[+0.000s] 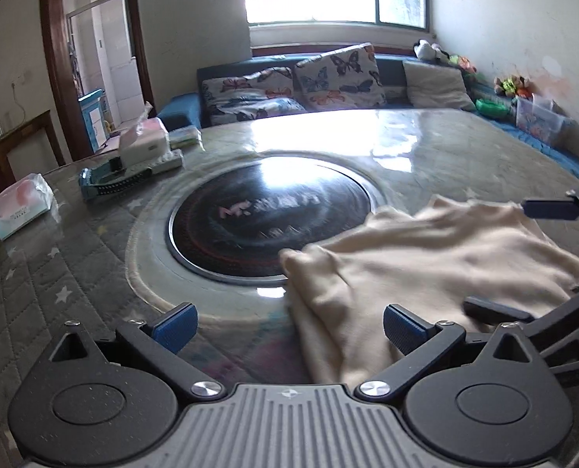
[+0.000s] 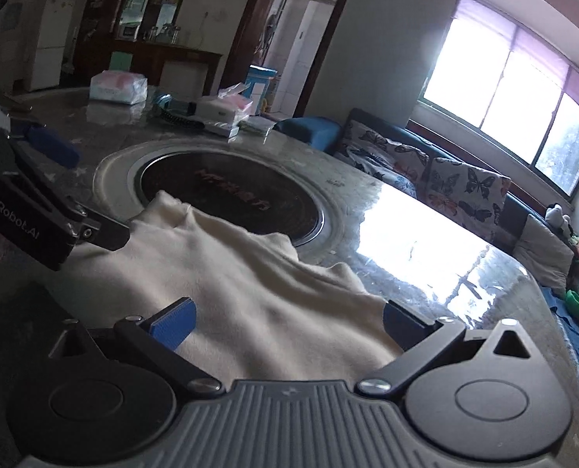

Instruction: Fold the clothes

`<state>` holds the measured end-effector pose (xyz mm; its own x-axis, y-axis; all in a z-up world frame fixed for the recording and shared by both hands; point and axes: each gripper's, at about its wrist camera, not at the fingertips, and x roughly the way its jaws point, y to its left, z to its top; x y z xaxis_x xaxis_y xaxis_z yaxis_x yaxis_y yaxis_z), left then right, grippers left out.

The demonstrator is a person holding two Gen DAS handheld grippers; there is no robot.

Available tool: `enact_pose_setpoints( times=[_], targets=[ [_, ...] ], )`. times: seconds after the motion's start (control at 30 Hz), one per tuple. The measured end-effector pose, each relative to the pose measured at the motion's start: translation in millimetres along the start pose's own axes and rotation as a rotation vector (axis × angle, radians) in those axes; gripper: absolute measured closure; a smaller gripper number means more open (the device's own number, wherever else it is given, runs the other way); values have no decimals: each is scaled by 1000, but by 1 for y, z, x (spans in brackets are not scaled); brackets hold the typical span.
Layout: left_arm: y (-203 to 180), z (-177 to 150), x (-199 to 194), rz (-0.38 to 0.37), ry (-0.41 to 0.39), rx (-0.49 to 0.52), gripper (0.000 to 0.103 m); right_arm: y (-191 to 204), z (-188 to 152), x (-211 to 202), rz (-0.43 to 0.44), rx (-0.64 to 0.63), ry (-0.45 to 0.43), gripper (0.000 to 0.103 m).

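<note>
A cream garment [image 1: 418, 269] lies bunched on the round table, partly over the black hotplate [image 1: 266, 218]. It also shows in the right wrist view [image 2: 250, 284]. My left gripper [image 1: 289, 325] is open, low over the garment's left edge, with cloth between its blue pads. My right gripper [image 2: 289, 323] is open over the garment's near edge. The right gripper shows in the left wrist view [image 1: 523, 257] at the far right, jaws wide apart above the cloth. The left gripper shows in the right wrist view [image 2: 82, 195] at the left, over the cloth's far corner.
The table [image 1: 367, 144] has a shiny plastic cover. Tissue packs [image 1: 20, 204] [image 1: 145, 138] and a teal strap-like item [image 1: 110, 181] lie at its far left. A sofa with butterfly cushions [image 1: 336, 74] and toys [image 1: 511, 85] stands behind, under a bright window.
</note>
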<state>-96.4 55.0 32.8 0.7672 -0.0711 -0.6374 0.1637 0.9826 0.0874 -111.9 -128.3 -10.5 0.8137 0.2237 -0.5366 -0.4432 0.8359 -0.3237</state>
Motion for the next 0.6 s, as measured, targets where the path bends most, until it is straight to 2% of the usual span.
enact_pose_setpoints(
  times=[0.13,0.3,0.43,0.6],
  targets=[
    [-9,-8,5,47,4,27,0,-2,-4,-13,13,-7,-34,0],
    [-10,-8,0,63,-2,29,0,-16,-16,-20,38,30,6,0],
    [-12,-3,-14,8,-23,-7,0,-33,-23,-31,69,116,20,0],
    [-23,-6,-16,-62,-3,-50,0,-50,-30,-39,74,217,44,0]
  ],
)
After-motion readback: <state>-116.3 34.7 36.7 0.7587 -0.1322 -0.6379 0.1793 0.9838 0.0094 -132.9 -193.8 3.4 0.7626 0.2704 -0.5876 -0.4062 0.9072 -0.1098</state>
